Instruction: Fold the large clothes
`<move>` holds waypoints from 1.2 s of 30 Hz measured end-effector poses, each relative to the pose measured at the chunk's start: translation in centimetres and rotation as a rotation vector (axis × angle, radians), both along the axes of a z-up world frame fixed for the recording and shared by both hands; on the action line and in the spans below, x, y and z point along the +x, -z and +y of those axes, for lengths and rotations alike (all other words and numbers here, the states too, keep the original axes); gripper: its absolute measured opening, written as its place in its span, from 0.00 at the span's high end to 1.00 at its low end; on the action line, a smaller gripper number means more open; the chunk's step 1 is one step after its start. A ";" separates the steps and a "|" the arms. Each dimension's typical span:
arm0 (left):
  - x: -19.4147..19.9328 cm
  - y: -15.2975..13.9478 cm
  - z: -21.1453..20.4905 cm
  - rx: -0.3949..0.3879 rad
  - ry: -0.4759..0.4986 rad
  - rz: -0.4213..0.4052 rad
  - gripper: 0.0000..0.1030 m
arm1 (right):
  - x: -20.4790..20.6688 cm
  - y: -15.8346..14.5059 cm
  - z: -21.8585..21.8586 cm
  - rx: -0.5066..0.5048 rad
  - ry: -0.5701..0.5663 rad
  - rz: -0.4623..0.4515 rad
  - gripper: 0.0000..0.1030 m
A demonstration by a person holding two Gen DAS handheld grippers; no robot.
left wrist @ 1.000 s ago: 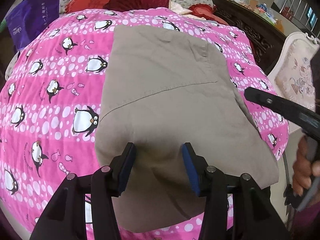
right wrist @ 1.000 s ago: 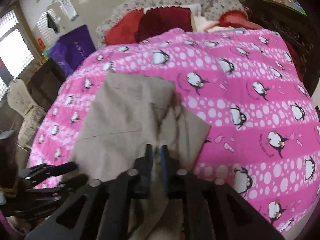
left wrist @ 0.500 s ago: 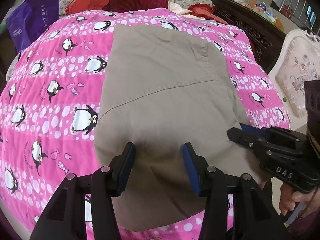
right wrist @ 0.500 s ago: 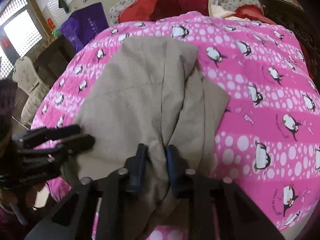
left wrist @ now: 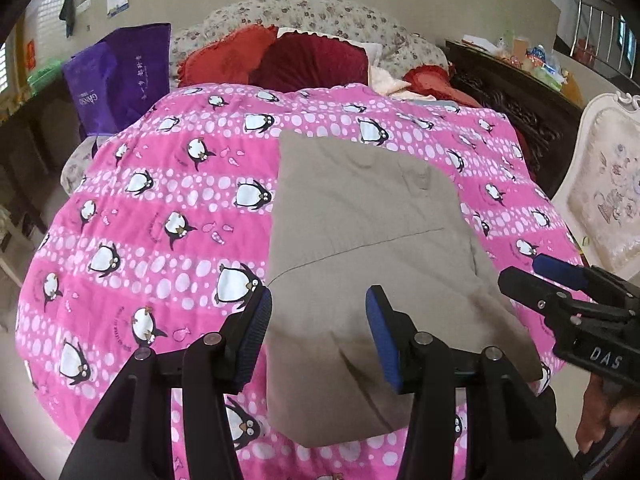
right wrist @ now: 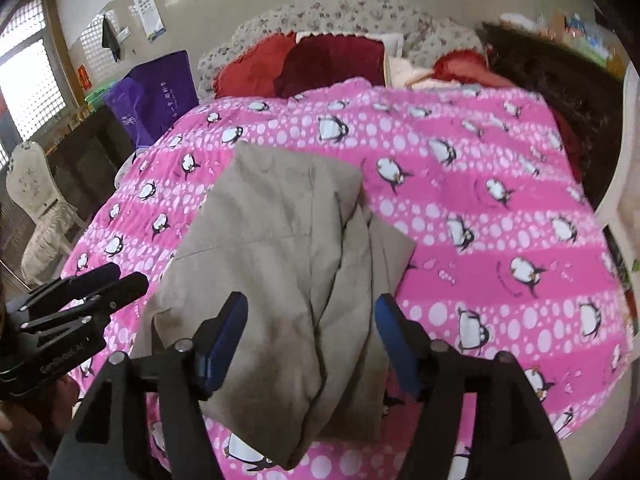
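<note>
A large khaki garment (left wrist: 360, 240) lies folded on the pink penguin quilt (left wrist: 160, 220); in the right wrist view the garment (right wrist: 272, 240) shows a bunched fold down its right side. My left gripper (left wrist: 318, 320) is open and empty, above the garment's near edge. My right gripper (right wrist: 310, 328) is open and empty above the near edge too. Each gripper shows in the other's view: the right gripper (left wrist: 520, 276) at the garment's right edge, the left gripper (right wrist: 108, 280) at its left edge.
Red pillows (left wrist: 312, 60) and a floral headboard (left wrist: 320, 16) lie at the far end of the bed. A purple bag (left wrist: 120, 76) stands at the back left. A dark wooden cabinet (left wrist: 520, 96) and a cream chair (left wrist: 600, 184) are on the right.
My right gripper was shut on the garment's fold, then opened and let it drop on the bed. Both grippers pulled back and up a little. The left gripper stayed open.
</note>
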State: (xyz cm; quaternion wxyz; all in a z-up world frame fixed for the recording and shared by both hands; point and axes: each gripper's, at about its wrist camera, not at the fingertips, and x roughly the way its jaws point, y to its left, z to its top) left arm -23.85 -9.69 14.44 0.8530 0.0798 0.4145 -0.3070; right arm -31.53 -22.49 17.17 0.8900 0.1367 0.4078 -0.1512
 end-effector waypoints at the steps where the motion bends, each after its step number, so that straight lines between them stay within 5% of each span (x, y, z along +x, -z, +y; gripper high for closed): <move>1: 0.0 0.0 0.0 0.008 0.000 0.003 0.65 | 0.0 -0.2 0.3 -0.011 0.002 -0.003 0.30; 36: -0.9 0.1 0.0 0.050 -0.046 -0.008 0.65 | -0.1 0.3 1.6 -0.043 0.051 0.010 0.20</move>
